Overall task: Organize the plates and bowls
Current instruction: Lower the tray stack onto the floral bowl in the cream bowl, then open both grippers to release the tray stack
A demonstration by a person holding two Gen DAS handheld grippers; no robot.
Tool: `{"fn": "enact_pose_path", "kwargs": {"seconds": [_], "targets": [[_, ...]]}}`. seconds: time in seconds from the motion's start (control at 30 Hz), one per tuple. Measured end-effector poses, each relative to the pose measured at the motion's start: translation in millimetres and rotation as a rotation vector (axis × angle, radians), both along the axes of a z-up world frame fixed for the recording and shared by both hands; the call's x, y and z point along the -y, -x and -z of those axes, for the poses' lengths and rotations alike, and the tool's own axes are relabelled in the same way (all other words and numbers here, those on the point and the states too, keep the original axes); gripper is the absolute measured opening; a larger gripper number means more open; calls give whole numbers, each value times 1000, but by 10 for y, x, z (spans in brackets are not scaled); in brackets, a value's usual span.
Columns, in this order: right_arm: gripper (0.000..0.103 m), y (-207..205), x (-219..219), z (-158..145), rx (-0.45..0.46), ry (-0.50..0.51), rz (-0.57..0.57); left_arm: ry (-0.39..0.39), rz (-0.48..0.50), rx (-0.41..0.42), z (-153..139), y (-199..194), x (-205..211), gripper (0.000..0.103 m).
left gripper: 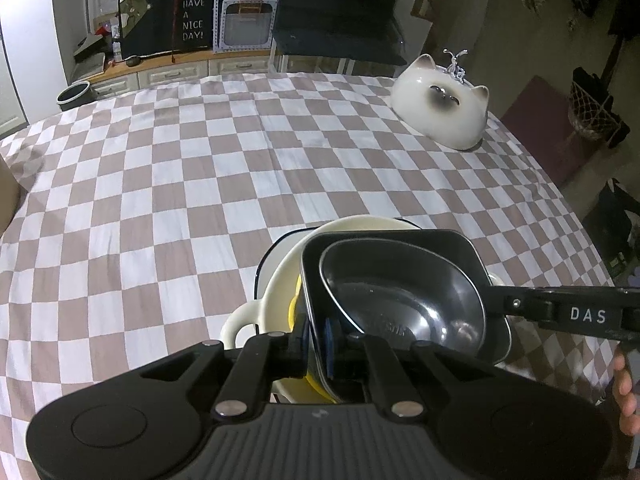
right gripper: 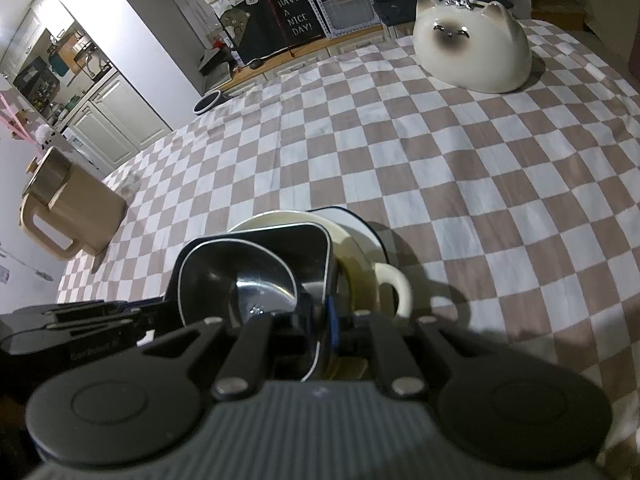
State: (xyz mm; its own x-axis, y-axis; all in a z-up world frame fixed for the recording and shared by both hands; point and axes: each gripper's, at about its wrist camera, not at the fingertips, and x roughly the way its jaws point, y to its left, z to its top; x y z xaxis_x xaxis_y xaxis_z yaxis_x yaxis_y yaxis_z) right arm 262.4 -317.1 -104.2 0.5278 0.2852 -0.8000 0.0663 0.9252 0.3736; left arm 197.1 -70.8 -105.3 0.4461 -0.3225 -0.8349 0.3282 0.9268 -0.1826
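grippers (left gripper: 320, 344) (right gripper: 324, 332) pinch black dish (left gripper: 404, 292) (seemingly)

A table under a brown-and-white checked cloth (left gripper: 168, 168) fills a dim room, with a low wooden-topped cabinet (left gripper: 172, 70) beyond its far edge bearing a black "HAVE A NICE DAY!" sign (right gripper: 294, 14), and pale kitchen cupboards (right gripper: 108, 120) at left.

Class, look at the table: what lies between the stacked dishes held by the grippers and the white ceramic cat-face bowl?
Only bare checkered tablecloth separates the black dish stack from the cat-face bowl; both wrist views show it.
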Motion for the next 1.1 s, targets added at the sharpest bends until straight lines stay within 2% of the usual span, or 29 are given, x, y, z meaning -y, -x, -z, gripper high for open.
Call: {"fn": "enact_pose_path", "kwargs": {"seconds": [0.1,0.17,0.23,0.3,0.4,0.47,0.57,0.63,0.83,0.93,1.1], "targets": [[15,-5,-37,-16,-2,22,-6,-8,7,1,-8,16,12,11],[23,8,-44,-53,10,40,-3,-11,8,-1,-25,34,11,14],[36,13,-24,-80,19,56,10,-19,5,5,-52,62,7,22],[45,23,10,-110,28,59,23,-14,0,11,-85,91,-17,28],[54,63,28,-177,45,70,34,-11,-16,28,-156,149,-57,41],[62,107,17,-240,66,86,31,-5,-22,39,-213,193,-81,45],[73,183,-5,-328,97,99,27,3,-29,65,-317,288,-112,61],[77,236,-14,-382,117,106,28,12,-34,89,-398,359,-134,76],[87,409,52,-501,166,104,43,50,-73,183,-661,652,-245,101],[92,551,66,-603,216,126,44,62,-81,225,-740,800,-282,103],[99,838,86,-740,310,152,56,18,-83,283,-847,1060,-304,103]]}}
